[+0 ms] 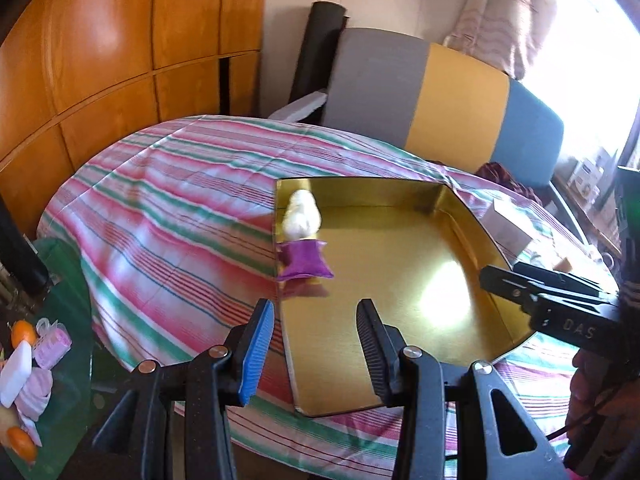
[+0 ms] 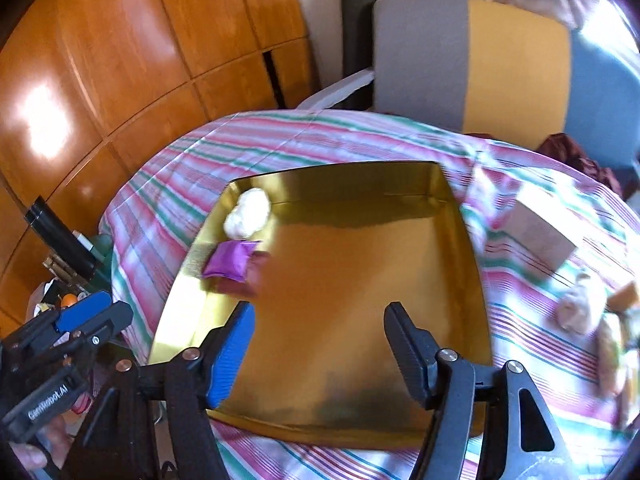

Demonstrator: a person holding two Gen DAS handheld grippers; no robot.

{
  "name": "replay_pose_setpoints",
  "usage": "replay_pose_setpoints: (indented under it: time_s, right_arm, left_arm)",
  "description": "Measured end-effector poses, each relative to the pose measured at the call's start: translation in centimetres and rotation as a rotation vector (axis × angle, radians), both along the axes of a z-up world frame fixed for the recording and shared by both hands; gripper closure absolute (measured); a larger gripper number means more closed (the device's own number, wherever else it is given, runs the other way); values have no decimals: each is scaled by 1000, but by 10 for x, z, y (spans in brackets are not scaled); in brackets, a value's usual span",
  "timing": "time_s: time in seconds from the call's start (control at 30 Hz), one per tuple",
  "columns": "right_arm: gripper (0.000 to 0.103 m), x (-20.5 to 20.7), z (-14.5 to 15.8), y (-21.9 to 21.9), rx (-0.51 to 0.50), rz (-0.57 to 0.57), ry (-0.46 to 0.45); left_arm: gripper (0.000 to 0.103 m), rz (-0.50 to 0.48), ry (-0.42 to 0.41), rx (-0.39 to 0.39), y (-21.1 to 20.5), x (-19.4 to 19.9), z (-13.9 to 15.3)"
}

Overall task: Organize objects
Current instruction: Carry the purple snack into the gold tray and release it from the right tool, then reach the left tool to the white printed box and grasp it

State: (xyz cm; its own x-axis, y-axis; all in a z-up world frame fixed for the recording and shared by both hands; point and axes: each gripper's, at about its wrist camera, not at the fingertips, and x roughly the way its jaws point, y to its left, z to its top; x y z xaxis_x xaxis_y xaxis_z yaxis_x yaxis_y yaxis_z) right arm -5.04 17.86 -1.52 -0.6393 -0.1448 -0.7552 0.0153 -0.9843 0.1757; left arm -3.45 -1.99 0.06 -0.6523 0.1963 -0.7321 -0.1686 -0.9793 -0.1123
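Gold tray (image 2: 360, 360) on striped cloth (image 1: 168, 208): purple pouch (image 2: 230, 262), white bundle (image 2: 248, 214). Left gripper (image 1: 316, 344) and right gripper (image 2: 320, 344): jaws apart, empty.

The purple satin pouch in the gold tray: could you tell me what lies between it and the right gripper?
Only bare gold tray floor lies between the purple satin pouch and the open right gripper; the right wrist view shows this.

Gold tray (image 2: 460, 280) mostly bare; purple pouch (image 2: 230, 260), white bundle (image 2: 248, 214) crowd left wall.
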Motion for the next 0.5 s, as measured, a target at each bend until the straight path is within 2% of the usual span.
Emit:
replay_pose_setpoints:
  time_s: [0.27, 0.5]
  right_arm:
    - [30, 37, 6, 64, 25, -119, 27]
    - [28, 68, 4, 145, 98, -251, 4]
  left_arm:
    - [60, -105, -5, -13, 41, 1, 6]
    - [60, -246, -50, 48, 94, -11, 17]
